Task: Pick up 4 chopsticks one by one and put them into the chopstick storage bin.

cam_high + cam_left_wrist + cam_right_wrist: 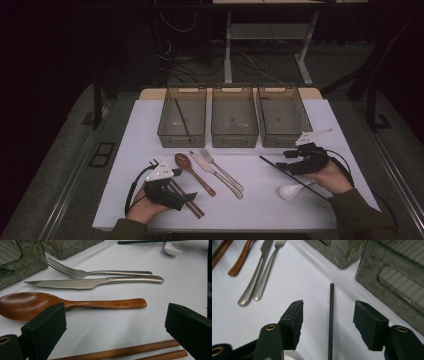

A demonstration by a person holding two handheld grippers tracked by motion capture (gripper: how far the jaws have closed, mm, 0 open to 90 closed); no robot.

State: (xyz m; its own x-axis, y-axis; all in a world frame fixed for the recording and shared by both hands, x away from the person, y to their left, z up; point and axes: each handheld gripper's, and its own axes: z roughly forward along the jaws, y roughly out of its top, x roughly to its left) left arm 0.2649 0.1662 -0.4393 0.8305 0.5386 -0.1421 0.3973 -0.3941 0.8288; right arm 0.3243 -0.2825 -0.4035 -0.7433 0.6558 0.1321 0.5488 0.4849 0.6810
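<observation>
My left gripper (186, 196) (115, 315) is open and low over a pair of wooden chopsticks (196, 208) (125, 351) at the table's front left. Just beyond it lie a wooden spoon (192, 172) (75, 303), a steel knife (215, 174) (95, 282) and a steel fork (222, 167) (100, 272). My right gripper (284, 160) (329, 307) is open at the right, its jaws on either side of a thin black chopstick (272, 165) (331, 295) that lies flat on the table, not touching it. A white ceramic spoon (291, 190) (172, 249) rests near the right hand.
Three translucent grey baskets stand in a row at the back: the left one (182, 134) holds another black chopstick (182, 117), while the middle (235, 136) and right (282, 136) ones look empty. The white table top (260, 210) ends close to both forearms.
</observation>
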